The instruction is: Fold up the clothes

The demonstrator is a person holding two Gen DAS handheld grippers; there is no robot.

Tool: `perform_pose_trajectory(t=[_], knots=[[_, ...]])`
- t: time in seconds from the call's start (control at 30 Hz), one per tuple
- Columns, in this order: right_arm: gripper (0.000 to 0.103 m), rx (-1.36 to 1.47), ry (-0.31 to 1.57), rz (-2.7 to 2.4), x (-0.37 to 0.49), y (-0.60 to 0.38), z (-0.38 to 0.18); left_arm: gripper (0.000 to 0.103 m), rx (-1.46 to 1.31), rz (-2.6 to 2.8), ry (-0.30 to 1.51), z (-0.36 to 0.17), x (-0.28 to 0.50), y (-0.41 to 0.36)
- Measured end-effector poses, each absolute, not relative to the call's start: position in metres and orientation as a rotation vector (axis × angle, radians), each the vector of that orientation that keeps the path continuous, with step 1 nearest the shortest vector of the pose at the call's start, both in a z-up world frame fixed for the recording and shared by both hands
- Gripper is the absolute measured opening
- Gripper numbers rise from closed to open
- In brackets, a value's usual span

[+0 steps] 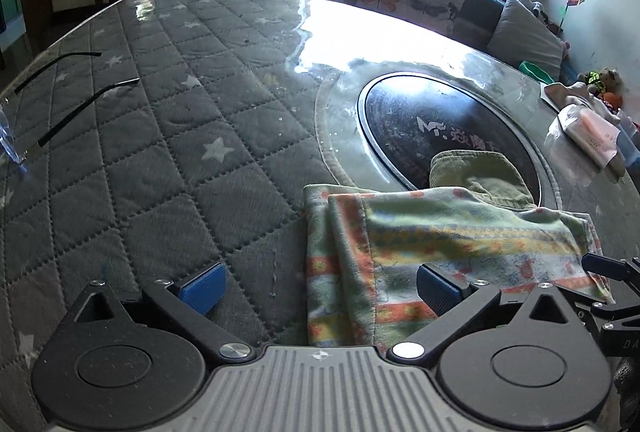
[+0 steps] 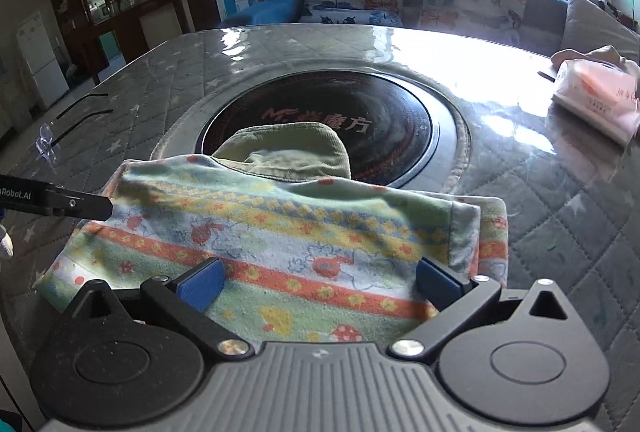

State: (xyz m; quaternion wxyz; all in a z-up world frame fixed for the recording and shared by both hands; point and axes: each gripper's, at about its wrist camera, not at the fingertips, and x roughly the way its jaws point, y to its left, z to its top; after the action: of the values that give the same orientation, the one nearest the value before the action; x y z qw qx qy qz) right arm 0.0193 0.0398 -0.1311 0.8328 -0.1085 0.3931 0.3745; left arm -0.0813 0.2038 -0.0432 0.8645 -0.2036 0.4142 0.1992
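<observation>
Over folded garment (striped): tools apart.

a: between the fingers, the striped garment looks like soft, fuzzy cloth.
b: beyond it, ribbed green corduroy (matt), a glossy black disc, quilted cloth under shiny clear film.

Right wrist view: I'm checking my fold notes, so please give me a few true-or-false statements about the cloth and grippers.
1. Both grippers are open. True: the left gripper and right gripper grip nothing.
2. The patterned cloth lies folded on the table. True.
3. A green garment lies under the cloth's far edge. True.
4. The tissue pack sits on the cloth. False: it lies apart, on the table.
5. The eyeglasses rest on the green garment. False: they lie on the table, away from it.
</observation>
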Motion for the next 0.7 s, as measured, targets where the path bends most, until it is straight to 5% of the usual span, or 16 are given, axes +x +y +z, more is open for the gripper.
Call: perform_pose_trajectory(t=[0.7], knots=[[0.103, -0.226, 0.799, 0.773, 0.0150, 0.0419, -0.1258, 0.103, -0.404, 0.425, 0.885, -0.0431, -0.0785, 0.2013]])
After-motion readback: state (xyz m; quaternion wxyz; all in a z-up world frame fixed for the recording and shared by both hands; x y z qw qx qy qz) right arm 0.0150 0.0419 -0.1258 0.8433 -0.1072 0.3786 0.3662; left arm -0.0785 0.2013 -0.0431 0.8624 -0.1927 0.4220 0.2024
